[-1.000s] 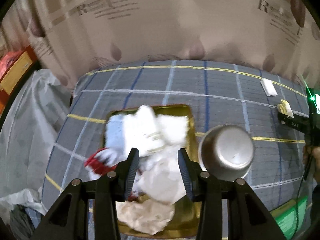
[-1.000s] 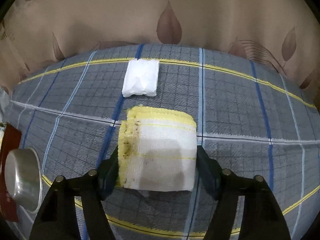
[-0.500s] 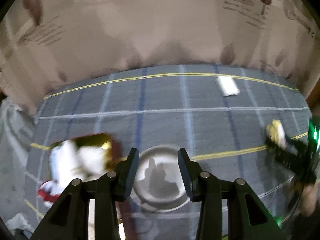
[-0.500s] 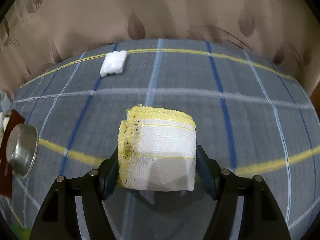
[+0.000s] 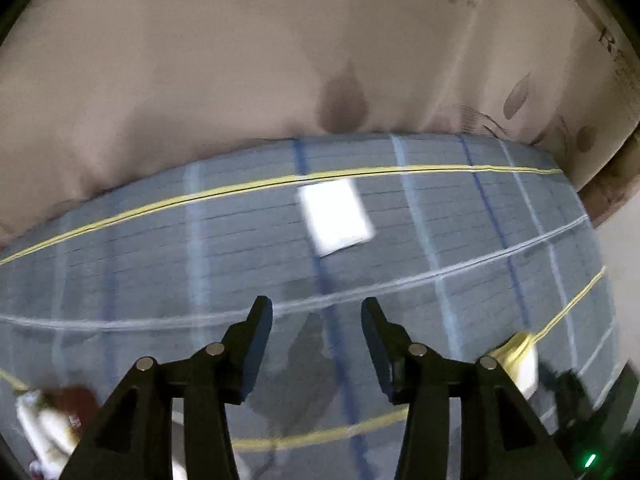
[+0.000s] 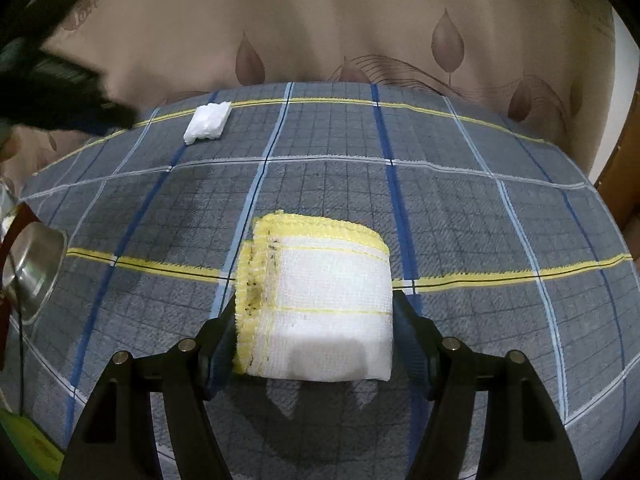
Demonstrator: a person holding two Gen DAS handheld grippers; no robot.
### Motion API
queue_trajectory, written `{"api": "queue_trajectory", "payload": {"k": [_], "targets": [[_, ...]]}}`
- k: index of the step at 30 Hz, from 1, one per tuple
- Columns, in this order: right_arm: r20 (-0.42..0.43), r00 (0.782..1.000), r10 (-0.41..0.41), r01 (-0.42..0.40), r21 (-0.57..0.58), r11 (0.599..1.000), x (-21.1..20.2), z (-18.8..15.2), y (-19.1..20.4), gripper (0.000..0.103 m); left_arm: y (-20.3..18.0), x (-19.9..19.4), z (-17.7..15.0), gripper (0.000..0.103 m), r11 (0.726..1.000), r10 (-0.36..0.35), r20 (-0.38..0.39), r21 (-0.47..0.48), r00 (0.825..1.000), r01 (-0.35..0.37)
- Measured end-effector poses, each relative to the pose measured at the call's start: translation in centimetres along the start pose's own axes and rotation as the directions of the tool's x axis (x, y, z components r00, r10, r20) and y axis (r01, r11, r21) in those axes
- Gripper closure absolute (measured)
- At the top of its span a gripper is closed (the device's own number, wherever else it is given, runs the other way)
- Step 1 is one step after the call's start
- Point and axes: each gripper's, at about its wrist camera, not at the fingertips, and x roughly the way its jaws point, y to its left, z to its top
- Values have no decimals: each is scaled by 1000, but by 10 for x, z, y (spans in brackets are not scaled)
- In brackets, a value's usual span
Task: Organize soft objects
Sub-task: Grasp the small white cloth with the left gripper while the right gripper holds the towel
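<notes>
Beige fabric printed with brown leaf shapes rises behind the bed, and it carries dark lettering along its top edge (cut off at the frame and too blurred to read in either view). Below it spreads a grey-blue checked cover crossed by yellow, white and blue stripes.

On the right, the right gripper is clamped on a folded white cloth with yellow edging; both pads press its sides and the cloth juts forward past the fingertips. Well ahead and to its left a small white folded cloth lies flat near the far yellow stripe. A steel bowl sits at that view's left edge.

On the left, the left gripper has just been opening; its jaws stand apart with nothing between them, only cover below. That same small white folded cloth lies ahead of its fingertips, clear of them.
</notes>
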Motion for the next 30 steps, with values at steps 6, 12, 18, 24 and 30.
{"api": "queue_trajectory", "payload": {"k": [6, 12, 18, 24, 30], "targets": [[-2, 1000, 4, -4, 0, 1000, -1, -1, 0, 36, -11, 45, 37, 55, 997, -14, -60, -82, 998, 9], [-4, 1000, 12, -12, 1, 1000, 1, 0, -1, 33, 2, 76, 53, 55, 984, -44, -108, -176, 993, 25], [-4, 1000, 16, -16, 1, 1000, 1, -2, 0, 32, 8, 90, 64, 55, 977, -18, -99, -212, 995, -4], [-6, 1000, 17, -17, -2, 1000, 2, -2, 1, 30, 4, 93, 70, 55, 981, -21, -78, -193, 997, 5], [-5, 1000, 14, -14, -3, 1000, 1, -2, 1, 30, -11, 87, 54, 86, 993, 41, -103, -108, 994, -52]]}}
